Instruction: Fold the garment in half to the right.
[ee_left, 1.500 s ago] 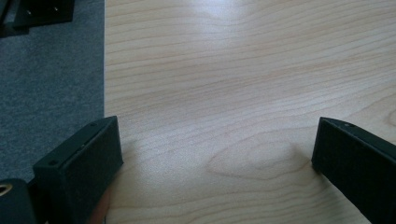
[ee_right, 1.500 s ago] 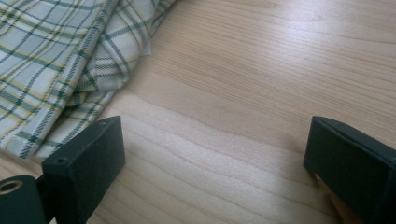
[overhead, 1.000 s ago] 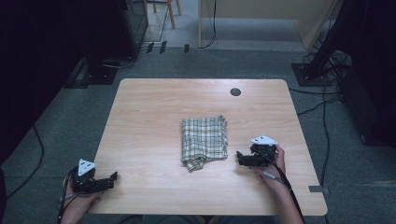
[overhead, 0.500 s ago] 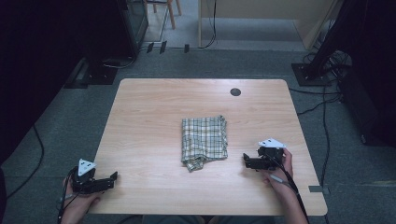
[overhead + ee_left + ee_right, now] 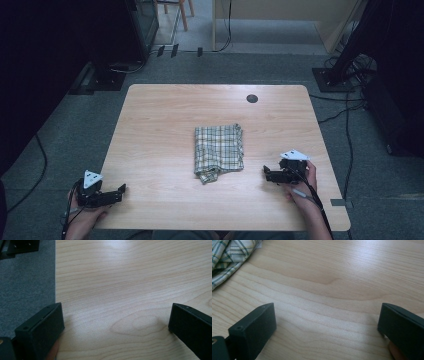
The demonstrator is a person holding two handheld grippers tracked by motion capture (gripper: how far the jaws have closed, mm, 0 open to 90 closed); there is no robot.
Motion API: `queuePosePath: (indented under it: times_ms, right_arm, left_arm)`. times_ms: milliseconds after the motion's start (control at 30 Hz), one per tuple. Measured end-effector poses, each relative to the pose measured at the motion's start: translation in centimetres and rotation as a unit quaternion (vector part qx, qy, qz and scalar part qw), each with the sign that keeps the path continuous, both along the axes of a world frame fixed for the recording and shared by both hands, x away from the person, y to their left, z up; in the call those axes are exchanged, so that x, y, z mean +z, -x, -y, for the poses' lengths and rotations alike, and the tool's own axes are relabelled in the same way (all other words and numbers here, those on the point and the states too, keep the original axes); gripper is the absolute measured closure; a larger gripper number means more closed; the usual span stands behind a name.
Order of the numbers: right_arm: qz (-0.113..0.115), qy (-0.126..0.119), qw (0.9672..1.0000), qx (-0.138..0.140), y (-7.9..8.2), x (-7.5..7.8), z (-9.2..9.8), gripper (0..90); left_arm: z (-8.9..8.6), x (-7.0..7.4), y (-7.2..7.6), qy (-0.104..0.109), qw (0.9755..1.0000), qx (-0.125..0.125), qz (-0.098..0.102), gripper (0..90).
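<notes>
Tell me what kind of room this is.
Probably a lab or studio set up for recording, not a home. A bare wooden table stands on grey carpet, cables trail over the floor, and dark equipment stands ring it. A folded checked cloth lies on the table.

Left gripper point(image 5: 116, 325) low over light wooden table point(image 5: 130, 285), jaws spread wide, bare wood between them. Grey carpet point(image 5: 26, 287) beyond table edge at left; dark object point(image 5: 21, 246) top-left corner.

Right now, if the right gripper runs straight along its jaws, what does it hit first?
Probably the plaid cloth. The right gripper points left across bare table, jaws open; the cloth's lower corner lies slightly off-line, so it might just graze it.
</notes>
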State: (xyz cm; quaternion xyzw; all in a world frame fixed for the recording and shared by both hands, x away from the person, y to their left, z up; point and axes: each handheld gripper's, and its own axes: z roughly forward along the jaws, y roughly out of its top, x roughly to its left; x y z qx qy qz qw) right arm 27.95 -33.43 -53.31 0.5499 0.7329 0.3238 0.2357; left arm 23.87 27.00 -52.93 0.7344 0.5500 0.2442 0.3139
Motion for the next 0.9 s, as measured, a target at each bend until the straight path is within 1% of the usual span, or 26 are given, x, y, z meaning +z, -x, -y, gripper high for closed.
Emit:
queuePosePath:
  times_ms: [200,900]
  right_arm:
    - [-0.001,-0.001,1.0000,-0.006,0.2,0.0,0.4,1.5]
    - [0.000,-0.001,0.9994,-0.034,1.3,0.0,3.0,1.4]
  left_arm:
    - [0.0,0.0,0.0,0.000,1.0000,0.000,0.000,0.4]
    - [0.0,0.0,0.0,0.000,1.0000,0.000,0.000,0.4]
